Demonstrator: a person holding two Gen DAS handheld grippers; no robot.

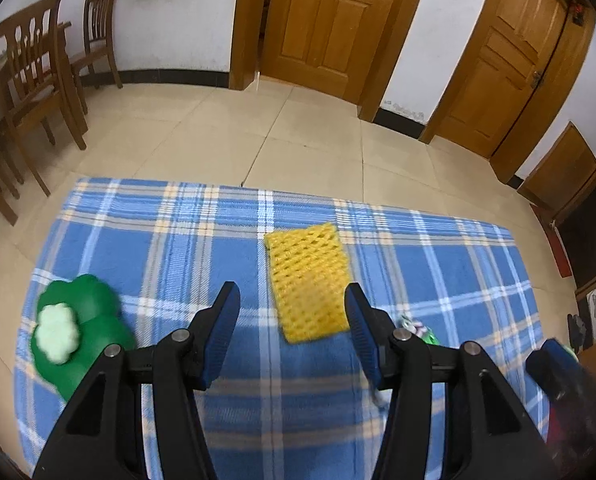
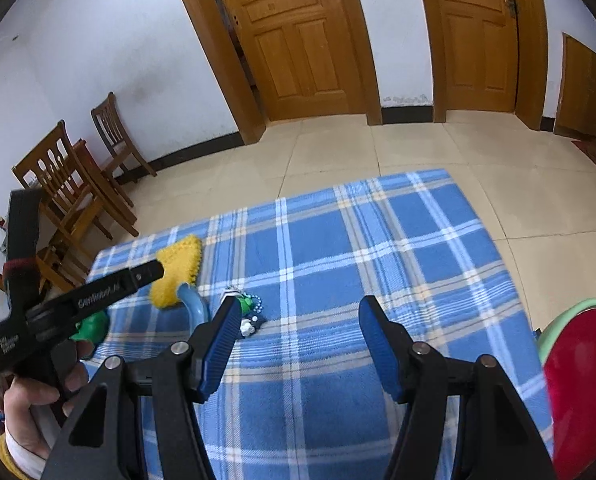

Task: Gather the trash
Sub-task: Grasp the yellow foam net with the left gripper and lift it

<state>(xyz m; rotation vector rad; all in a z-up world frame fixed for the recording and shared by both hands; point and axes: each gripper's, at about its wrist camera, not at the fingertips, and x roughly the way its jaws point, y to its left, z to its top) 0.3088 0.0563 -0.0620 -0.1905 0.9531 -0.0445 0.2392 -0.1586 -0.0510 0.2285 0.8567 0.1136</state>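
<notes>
left gripper [image 2: 160,270] side: white "genirobot" lettering.

Background only: blue plaid woven cloth [image 1: 218,240] spread flat on the beige glossy tiled floor [image 1: 298,132], far edge running roughly parallel to the white wall [image 1: 170,12]. Black skirting strip [image 1: 170,77] along the wall base. Two brown panelled wooden doors: nearer one [image 1: 322,20] slightly ajar, second one [image 1: 510,60] shut, with a metal latch on its right side. Two brown slat-back wooden chairs on the left, front one [image 1: 26,76] against a wooden table edge, rear one [image 1: 100,36] by the wall. Both well apart from the cloth. Red strip [image 1: 558,248] on the floor at far right.
</notes>
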